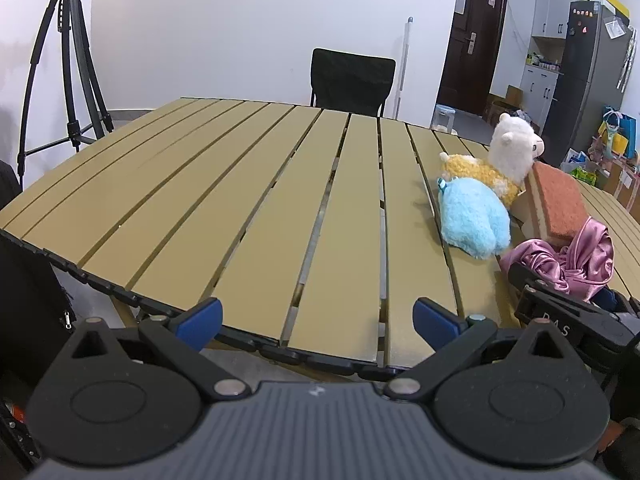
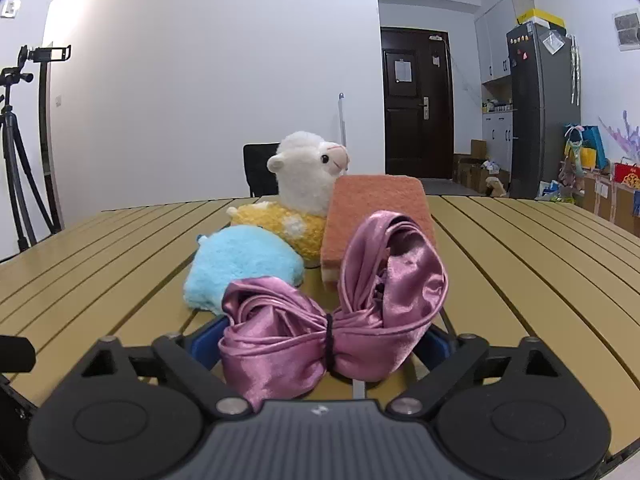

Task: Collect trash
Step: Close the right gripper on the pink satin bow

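Right gripper (image 2: 320,344) straddling the pink cloth (image 2: 332,320) on the table (image 2: 520,264), jaws wide, grip unclear; cloth lying just before the sponge (image 2: 376,216); left gripper (image 1: 318,320) hovering open, empty

This looks like a lived-in flat's main room used for recording: a slatted folding table (image 1: 240,200) with a black chair (image 1: 352,80) behind it, a dark entrance door (image 2: 416,100), a tall fridge (image 2: 540,112) dotted with magnets, white cupboards (image 1: 554,4), gift bags (image 2: 586,148) and boxes on the floor, and a camera tripod (image 1: 68,72) by the wall
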Tool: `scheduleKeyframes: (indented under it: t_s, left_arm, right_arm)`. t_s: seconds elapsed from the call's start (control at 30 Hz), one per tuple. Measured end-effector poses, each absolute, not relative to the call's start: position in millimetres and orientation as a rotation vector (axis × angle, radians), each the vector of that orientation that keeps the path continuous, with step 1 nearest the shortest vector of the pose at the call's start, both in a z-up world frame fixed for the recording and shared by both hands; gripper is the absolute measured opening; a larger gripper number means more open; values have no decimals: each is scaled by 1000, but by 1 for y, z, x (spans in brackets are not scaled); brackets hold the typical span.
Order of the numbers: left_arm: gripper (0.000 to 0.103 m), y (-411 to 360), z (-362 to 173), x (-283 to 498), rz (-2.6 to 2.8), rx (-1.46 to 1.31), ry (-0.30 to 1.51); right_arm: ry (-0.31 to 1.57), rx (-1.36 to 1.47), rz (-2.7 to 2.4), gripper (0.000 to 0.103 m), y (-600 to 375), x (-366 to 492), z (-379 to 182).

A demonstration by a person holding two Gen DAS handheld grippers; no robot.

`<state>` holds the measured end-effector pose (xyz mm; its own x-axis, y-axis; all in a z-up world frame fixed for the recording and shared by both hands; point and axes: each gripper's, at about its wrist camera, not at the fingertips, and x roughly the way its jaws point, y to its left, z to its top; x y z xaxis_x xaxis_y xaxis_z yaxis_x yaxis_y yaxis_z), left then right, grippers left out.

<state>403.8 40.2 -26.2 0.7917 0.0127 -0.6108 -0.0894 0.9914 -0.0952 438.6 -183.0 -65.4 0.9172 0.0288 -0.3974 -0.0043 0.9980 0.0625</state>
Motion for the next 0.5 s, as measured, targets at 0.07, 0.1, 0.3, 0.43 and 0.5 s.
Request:
scheduleKeyframes:
  t_s: [0.07, 0.1, 0.3, 0.43, 0.5]
  left_arm:
    - [103, 41, -27, 404, 52, -123, 657]
    - [103, 41, -27, 404, 51, -125, 657]
    - [103, 46, -27, 407, 48, -139, 661]
    - [103, 47, -27, 409, 46, -149, 666]
    - [103, 47, -26, 410, 42, -152, 667]
  right_arm:
    - [405, 56, 17, 90, -182, 439, -66]
    - [405, 55, 18, 90, -182, 439, -66]
    - [401, 61, 29, 82, -188, 437, -66]
    - [405, 45, 26, 78, -188, 435, -66]
    - [407, 47, 28, 73, -189, 436, -66]
